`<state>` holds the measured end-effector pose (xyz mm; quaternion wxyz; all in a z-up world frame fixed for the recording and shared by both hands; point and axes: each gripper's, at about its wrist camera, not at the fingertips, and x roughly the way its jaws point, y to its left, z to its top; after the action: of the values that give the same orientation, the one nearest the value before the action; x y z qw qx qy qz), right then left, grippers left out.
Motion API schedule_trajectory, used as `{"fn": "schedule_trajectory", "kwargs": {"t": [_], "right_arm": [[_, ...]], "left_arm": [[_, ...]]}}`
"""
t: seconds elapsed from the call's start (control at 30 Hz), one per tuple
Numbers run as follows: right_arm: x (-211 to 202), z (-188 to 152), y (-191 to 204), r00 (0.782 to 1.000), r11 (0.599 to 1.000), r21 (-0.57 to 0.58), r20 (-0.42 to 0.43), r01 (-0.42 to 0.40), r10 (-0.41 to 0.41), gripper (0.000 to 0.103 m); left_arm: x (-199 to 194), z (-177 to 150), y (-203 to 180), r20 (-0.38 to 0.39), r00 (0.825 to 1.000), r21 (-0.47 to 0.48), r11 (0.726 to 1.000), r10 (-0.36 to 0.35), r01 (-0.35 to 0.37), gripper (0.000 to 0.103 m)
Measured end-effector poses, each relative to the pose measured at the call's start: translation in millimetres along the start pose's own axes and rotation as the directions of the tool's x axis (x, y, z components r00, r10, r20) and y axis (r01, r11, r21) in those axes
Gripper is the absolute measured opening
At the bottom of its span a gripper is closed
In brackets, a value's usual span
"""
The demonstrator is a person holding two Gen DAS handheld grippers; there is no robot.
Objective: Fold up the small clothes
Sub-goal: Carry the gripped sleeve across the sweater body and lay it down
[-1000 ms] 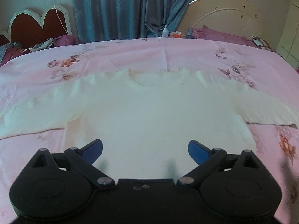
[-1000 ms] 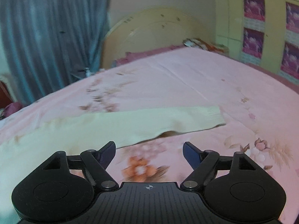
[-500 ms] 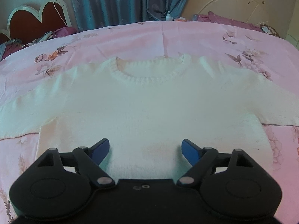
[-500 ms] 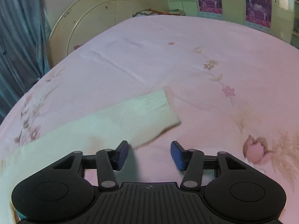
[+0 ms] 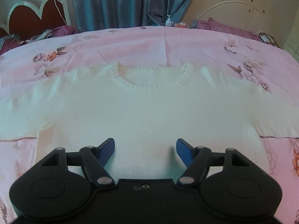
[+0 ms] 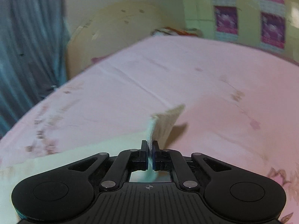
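Dim indoor light, a bit washed out. Left view's sharp; right view's smeared with motion blur. Fisheye bends edges, corners go black.

A cream-white sweater [image 5: 145,112] with a ribbed collar is spread on a pink bed sheet [image 5: 130,44] printed with brown and orange flowers. Blue-grey curtains [image 5: 119,3] are hung behind, beside a dark red headboard [image 5: 31,16] edged in white. Purple pictures [image 6: 226,18] are set on a pale green wall.
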<state>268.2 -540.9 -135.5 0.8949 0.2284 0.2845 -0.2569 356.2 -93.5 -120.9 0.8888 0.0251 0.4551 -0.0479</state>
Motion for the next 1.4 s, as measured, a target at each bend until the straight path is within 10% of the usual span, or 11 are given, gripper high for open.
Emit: {"fn": "schedule_trajectory", "kwargs": {"t": [0.2, 0.4, 0.77, 0.83, 0.9, 1.07, 1.23, 1.4], "right_arm": [[-24.8, -5.8, 87.5, 0.977, 0.971, -0.107, -0.001, -0.213, 0.214, 0.003], [-42.5, -52.9, 206.0, 0.905, 0.883, -0.2, -0.106, -0.425, 0.412, 0.003], [-36.3, -158.1, 315.9, 0.814, 0.796, -0.251, -0.373, -0.55, 0.445, 0.004], [-33.8, -155.1, 313.1, 0.809, 0.794, -0.25, -0.382, -0.555, 0.446, 0.044], [-43.9, -147.6, 301.6, 0.822, 0.799, -0.249, -0.337, -0.548, 0.459, 0.077], [-59.5, -129.5, 265.9, 0.891, 0.834, -0.324, -0.242, -0.448, 0.385, 0.077], [-58.2, -124.5, 217.9, 0.937, 0.883, -0.328, -0.211, -0.336, 0.278, 0.077], [-51.3, -127.4, 185.9, 0.953, 0.913, -0.303, -0.213, -0.274, 0.215, 0.077]], "left_arm": [[-13.7, 2.9, 25.6, 0.023, 1.0, -0.045, 0.999, 0.003, -0.002, 0.071], [-23.7, 1.2, 68.4, 0.047, 0.999, -0.091, 0.996, 0.024, -0.02, 0.071], [-21.8, 0.5, 117.3, 0.046, 0.998, -0.121, 0.992, -0.029, 0.035, 0.075], [-18.1, 1.3, 113.5, 0.041, 0.997, -0.108, 0.991, -0.07, 0.074, 0.077], [-11.6, 4.2, 105.1, 0.025, 0.992, -0.108, 0.986, -0.128, 0.13, 0.082], [13.7, 17.0, 77.0, -0.016, 0.951, -0.163, 0.939, -0.308, 0.302, 0.079], [51.9, 21.3, 45.6, -0.07, 0.916, -0.19, 0.907, -0.395, 0.377, 0.047], [70.2, 22.2, 33.7, -0.03, 0.922, -0.237, 0.898, -0.387, 0.369, 0.017]]}}
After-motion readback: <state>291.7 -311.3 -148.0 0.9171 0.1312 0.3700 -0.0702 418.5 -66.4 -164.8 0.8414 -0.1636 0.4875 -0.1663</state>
